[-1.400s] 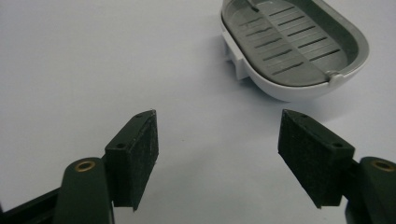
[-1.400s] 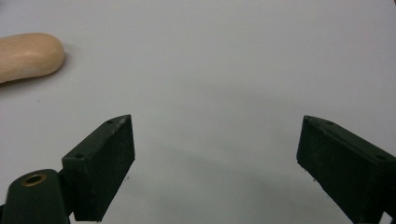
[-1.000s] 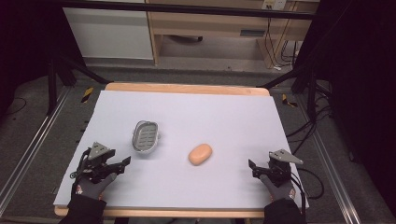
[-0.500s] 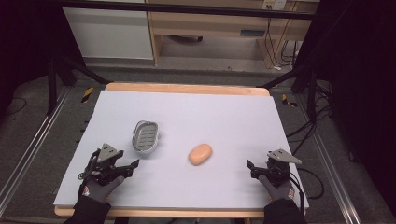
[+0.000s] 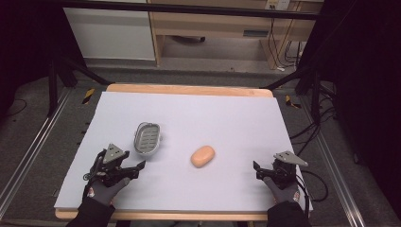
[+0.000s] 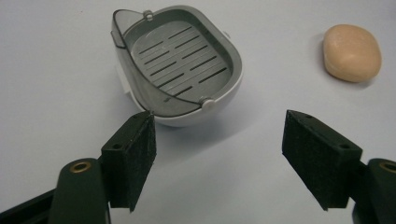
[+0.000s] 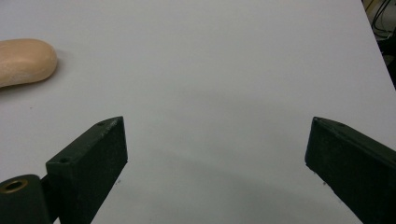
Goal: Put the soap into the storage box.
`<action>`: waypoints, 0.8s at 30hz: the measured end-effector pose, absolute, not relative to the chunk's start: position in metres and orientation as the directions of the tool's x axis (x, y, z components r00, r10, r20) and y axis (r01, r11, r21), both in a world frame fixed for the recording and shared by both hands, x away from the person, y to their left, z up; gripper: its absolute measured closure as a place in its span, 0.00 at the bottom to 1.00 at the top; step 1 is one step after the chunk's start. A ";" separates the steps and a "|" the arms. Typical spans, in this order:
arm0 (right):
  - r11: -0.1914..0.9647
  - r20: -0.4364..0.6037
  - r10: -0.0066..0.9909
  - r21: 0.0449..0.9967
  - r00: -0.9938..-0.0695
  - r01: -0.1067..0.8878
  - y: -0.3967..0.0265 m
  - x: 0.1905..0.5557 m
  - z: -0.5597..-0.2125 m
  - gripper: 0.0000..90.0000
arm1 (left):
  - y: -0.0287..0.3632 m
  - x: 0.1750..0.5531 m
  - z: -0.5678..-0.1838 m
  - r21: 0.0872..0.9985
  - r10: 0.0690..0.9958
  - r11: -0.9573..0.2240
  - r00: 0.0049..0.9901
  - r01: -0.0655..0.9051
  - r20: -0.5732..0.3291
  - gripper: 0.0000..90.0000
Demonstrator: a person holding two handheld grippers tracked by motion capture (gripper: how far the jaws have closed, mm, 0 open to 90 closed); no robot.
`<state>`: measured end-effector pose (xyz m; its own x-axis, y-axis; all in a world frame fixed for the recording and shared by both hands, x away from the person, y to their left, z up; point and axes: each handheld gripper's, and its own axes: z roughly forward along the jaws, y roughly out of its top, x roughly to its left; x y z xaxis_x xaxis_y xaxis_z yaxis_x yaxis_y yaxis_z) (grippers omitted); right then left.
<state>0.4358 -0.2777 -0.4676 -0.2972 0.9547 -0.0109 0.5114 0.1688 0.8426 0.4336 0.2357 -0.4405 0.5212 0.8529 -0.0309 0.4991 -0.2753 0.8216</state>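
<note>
While both grippers hover low over the white table (image 5: pixel 227 113), the left gripper (image 6: pixel 218 154) gapes wide and empty just short of the grey dish (image 6: pixel 180 63). Soap (image 5: pixel 203 155) lies between them; the right gripper (image 7: pixel 215 161) is wide open, holding nothing.

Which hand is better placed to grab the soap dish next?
Left. The left tongs are open and sit right in front of the soap dish, while the right tongs are at the far side, beyond the soap.
</note>
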 end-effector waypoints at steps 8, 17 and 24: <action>0.173 -0.020 0.957 0.839 -0.288 0.516 -0.276 0.438 -0.468 0.07 | 0.220 0.436 -0.436 0.819 0.831 -0.307 0.555 0.485 -0.017 0.28; 0.174 -0.023 0.958 0.837 -0.285 0.518 -0.276 0.441 -0.466 0.07 | 0.201 0.447 -0.425 0.820 0.808 -0.345 0.589 0.457 0.011 0.28; 0.182 -0.035 0.958 0.841 -0.284 0.510 -0.275 0.442 -0.465 0.07 | 0.181 0.455 -0.418 0.818 0.785 -0.365 0.619 0.445 0.014 0.27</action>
<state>0.4419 -0.2749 -0.4646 -0.2843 0.9581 -0.0350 0.5100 0.1820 0.8407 0.4549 0.1812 -0.4179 0.6188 0.7854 0.0135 0.4453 -0.3649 0.8176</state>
